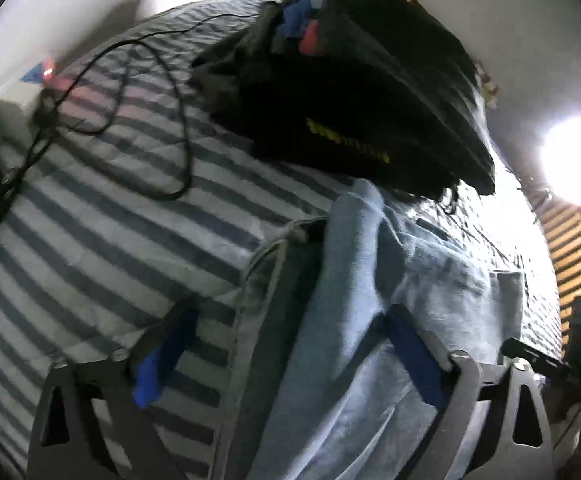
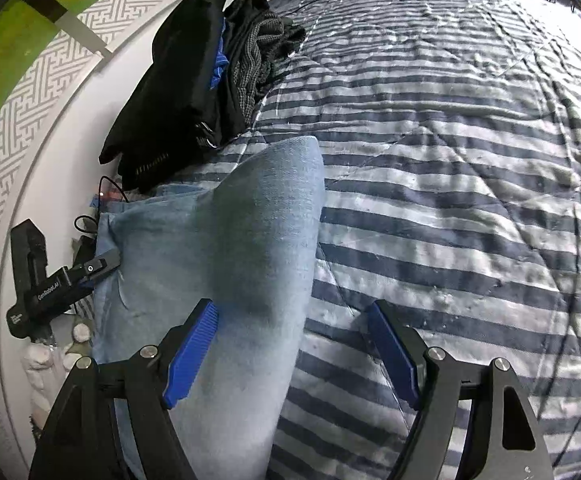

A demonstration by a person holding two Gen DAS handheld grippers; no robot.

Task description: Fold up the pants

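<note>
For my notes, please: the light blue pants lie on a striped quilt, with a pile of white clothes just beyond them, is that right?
Not quite: the pile beyond the pants is black and dark grey, not white. The right wrist view shows this clearly. The rest holds: the light blue pants lie on the striped quilt.

One pants, perhaps three dark garments

Soft cloth everywhere, hard plastic at the edges.
Pale blue matt denim pants lie on a quilted striped cotton bedspread; ribbed blue plastic gripper pads look slightly glossy.
</note>
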